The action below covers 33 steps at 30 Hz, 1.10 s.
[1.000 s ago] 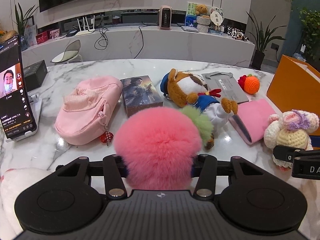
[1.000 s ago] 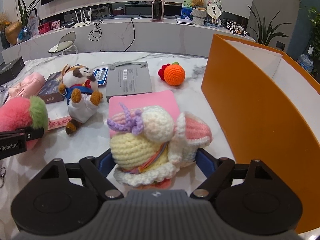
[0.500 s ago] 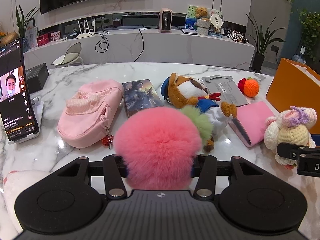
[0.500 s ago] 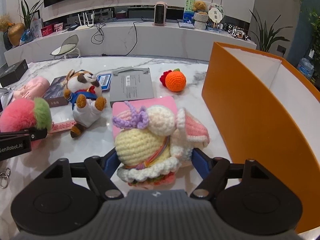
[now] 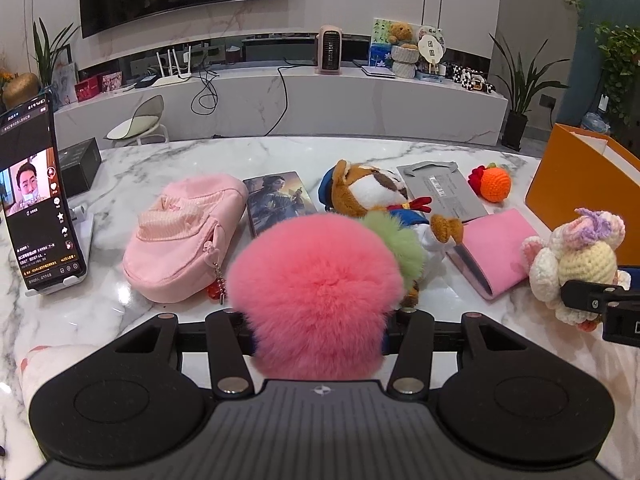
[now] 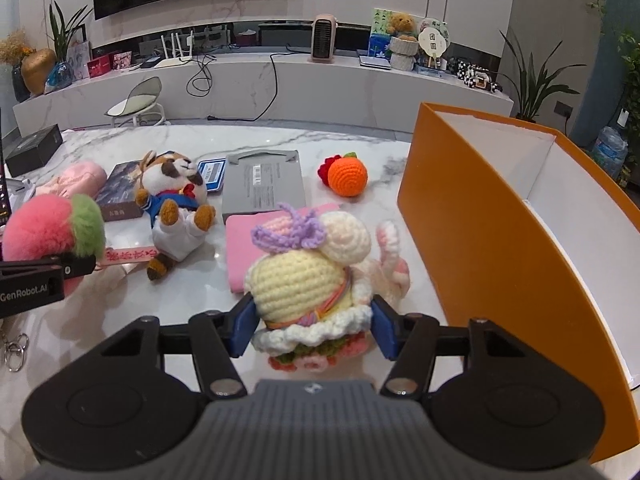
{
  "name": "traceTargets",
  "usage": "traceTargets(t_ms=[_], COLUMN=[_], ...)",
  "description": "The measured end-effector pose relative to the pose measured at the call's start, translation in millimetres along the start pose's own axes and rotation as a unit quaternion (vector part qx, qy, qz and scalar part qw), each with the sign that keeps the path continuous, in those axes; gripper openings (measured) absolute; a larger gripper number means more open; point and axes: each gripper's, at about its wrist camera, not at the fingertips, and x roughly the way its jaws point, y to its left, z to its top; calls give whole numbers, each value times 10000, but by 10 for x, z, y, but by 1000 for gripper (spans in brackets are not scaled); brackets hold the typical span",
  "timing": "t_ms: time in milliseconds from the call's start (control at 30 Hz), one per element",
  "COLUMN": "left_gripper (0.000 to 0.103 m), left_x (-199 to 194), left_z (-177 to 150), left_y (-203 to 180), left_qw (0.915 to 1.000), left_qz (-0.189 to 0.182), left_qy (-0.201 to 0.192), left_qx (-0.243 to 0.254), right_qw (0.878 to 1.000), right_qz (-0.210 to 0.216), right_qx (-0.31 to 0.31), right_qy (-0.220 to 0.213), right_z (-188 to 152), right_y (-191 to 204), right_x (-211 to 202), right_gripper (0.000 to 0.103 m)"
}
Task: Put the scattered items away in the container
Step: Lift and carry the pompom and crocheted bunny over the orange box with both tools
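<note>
Right wrist: right gripper [image 6: 314, 330] jaws closing, blue pads against crochet doll [image 6: 308, 280]; left gripper [image 5: 318, 334] around pink pompom [image 5: 316, 288].

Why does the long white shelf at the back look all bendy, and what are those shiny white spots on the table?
Left wrist view: the fisheye lens bows the shelf into a curve, and lamps glare off the glossy table beside the pink bag. Right wrist view: same bending, it even curves the straight orange box, and there are dark corners.

orange box [image 6: 480, 240] wall right, toys left
</note>
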Motion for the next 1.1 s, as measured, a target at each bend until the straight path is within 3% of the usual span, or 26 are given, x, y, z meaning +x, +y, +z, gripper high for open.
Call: traceTargets(t_ms=[1100], left_gripper=[56], left_x=[-630], left_z=[226], left_y=[-406], left_qw=[9984], left_qz=[-38], left_qy=[-485], left_qx=[272], right_qw=[9942], right_qz=[265], right_qx=[183], right_qy=[-1022], right_z=[180], right_y=[-235], right_x=[-846], right_gripper=[60])
